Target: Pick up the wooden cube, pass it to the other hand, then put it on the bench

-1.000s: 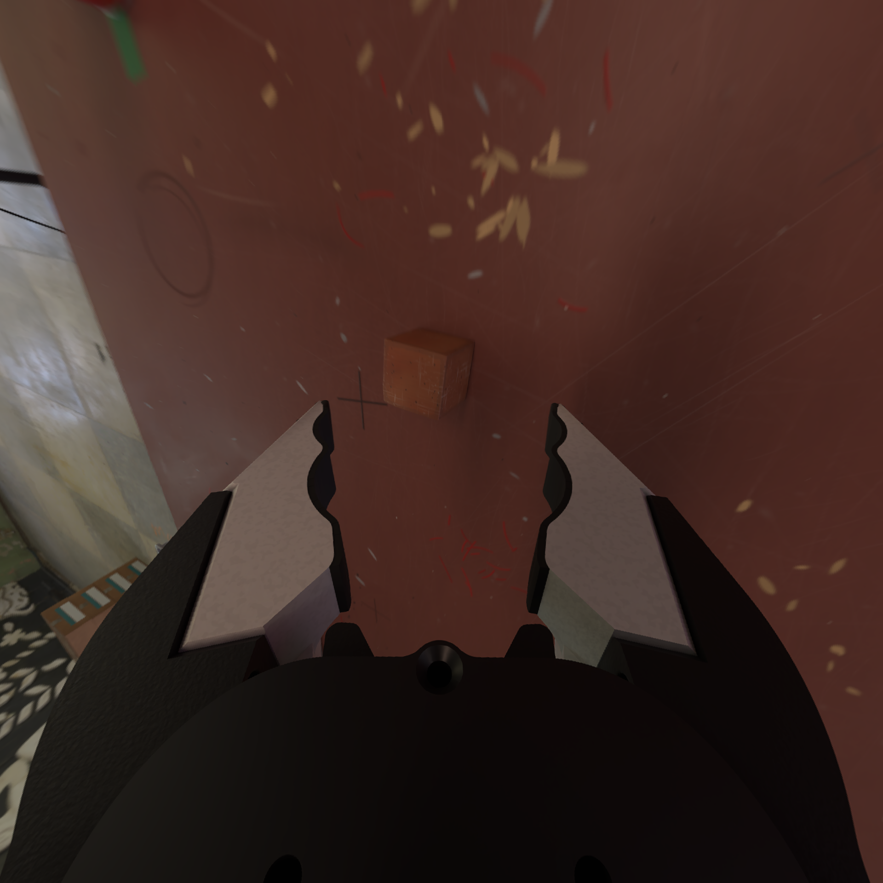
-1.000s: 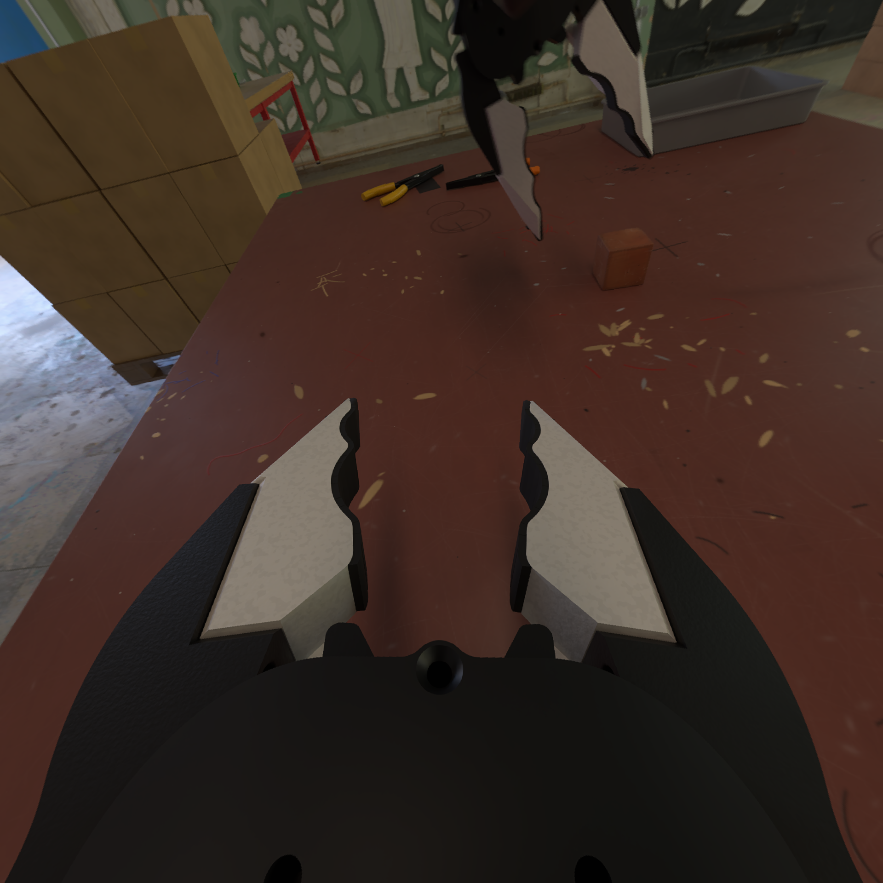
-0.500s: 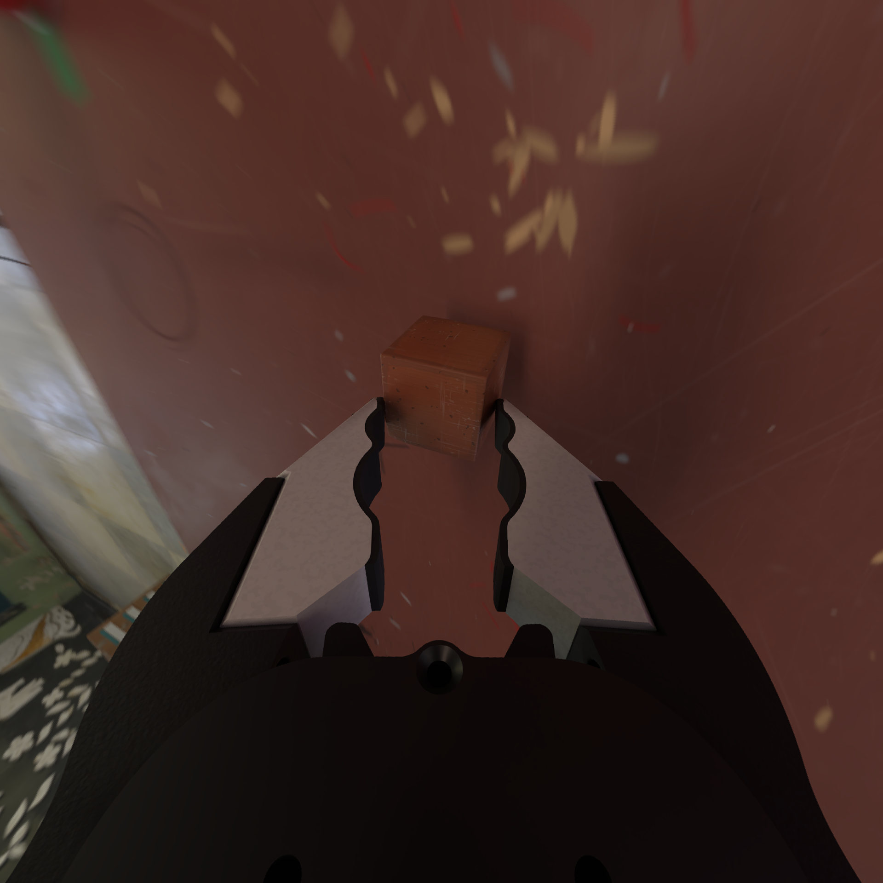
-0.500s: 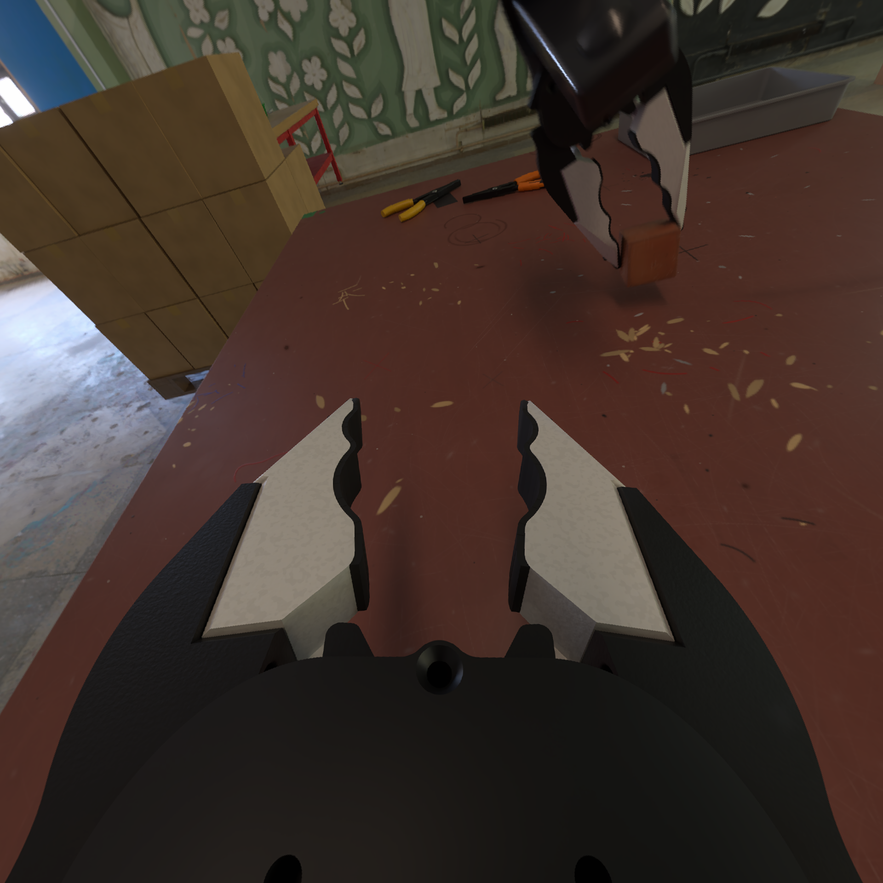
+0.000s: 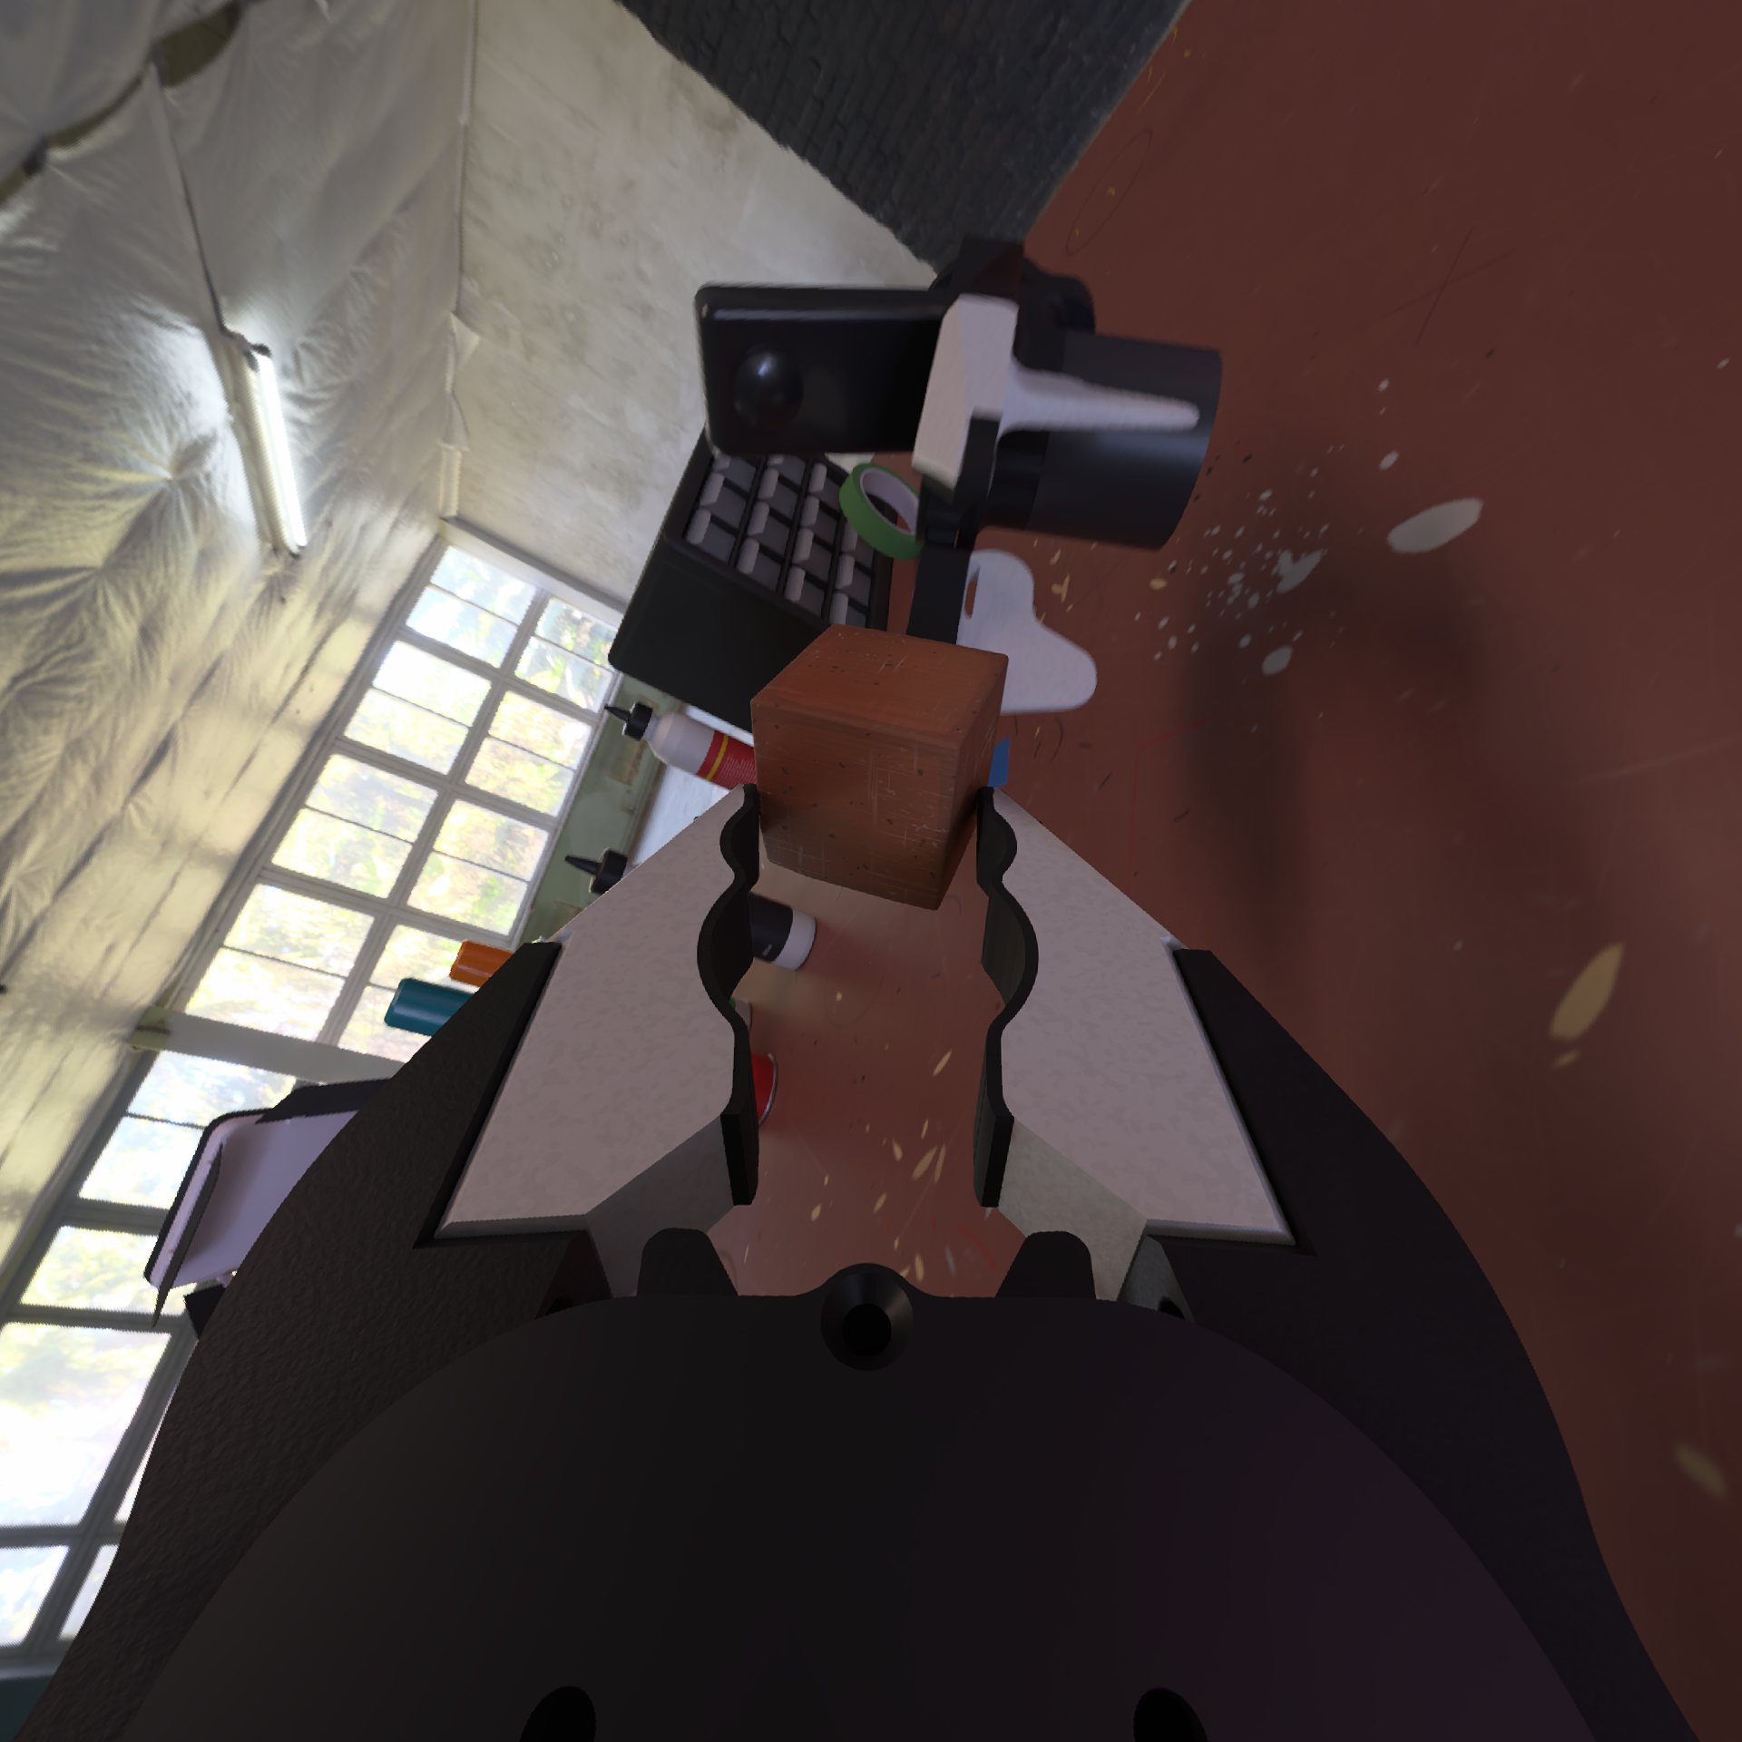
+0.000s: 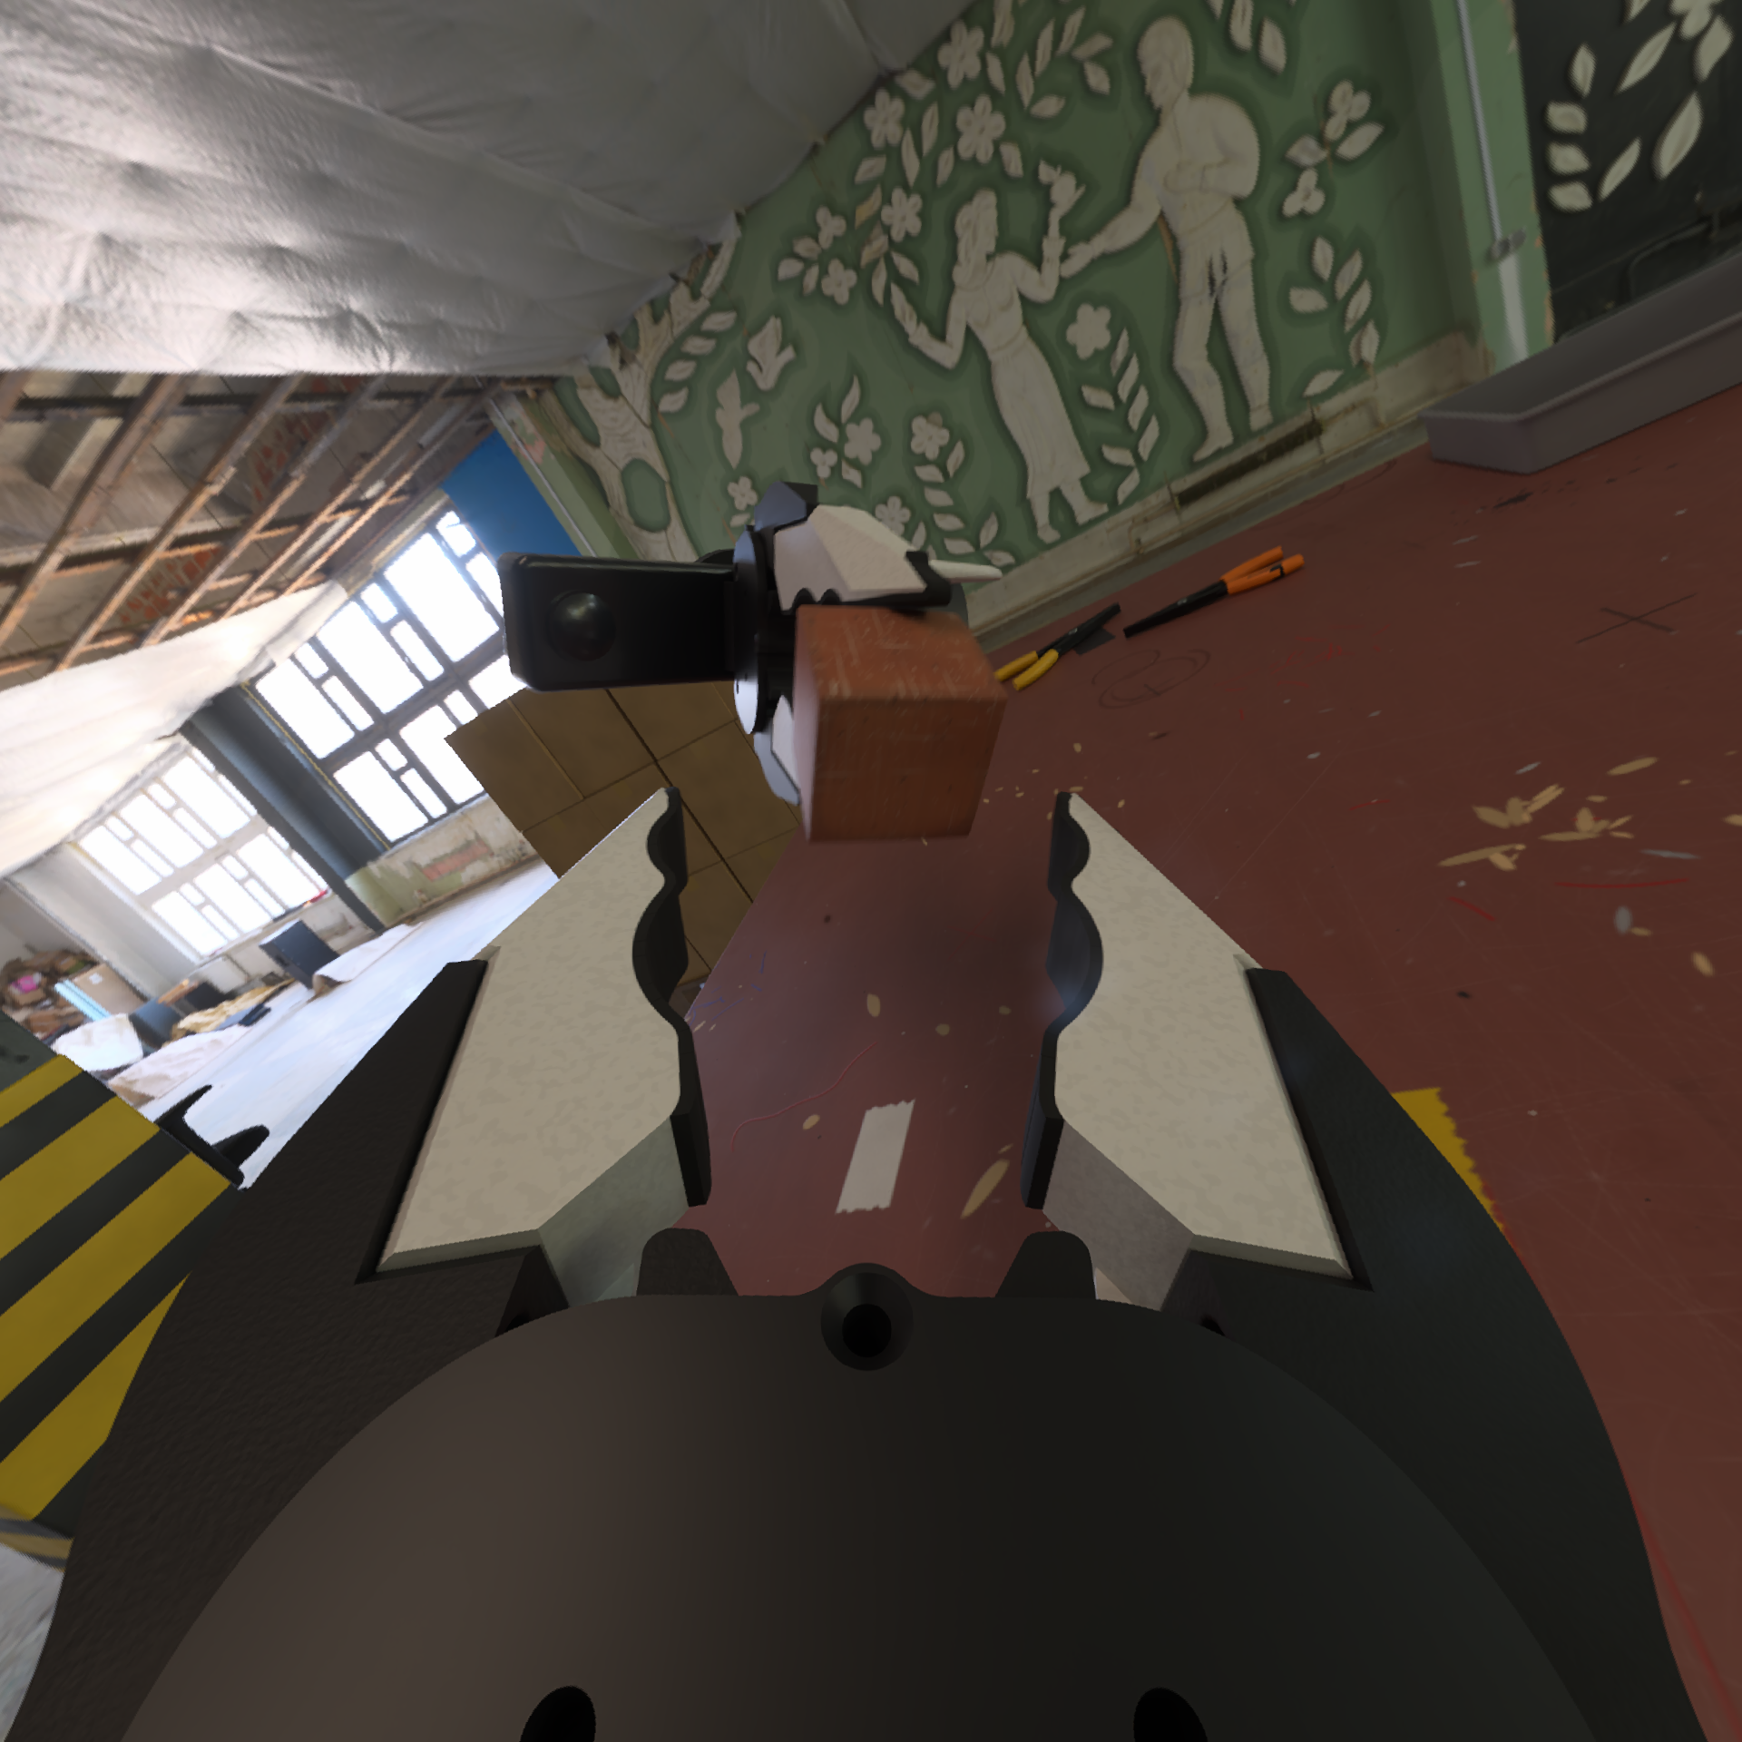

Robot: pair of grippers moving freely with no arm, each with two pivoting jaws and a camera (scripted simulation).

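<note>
black rounded tool point(image 5: 865, 801) bodies, speckled white fingers point(image 6: 566, 1018), wavy black pads

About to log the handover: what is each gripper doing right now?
Left gripper: shut on the wooden cube, held above the bench.
Right gripper: open, empty, close to the cube.

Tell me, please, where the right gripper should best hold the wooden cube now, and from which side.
Probably by the free half of the wooden cube, approached head-on. The left gripper clamps only its far end, so the near faces are bare. The right gripper is open, wider than the cube, directly facing it.
</note>
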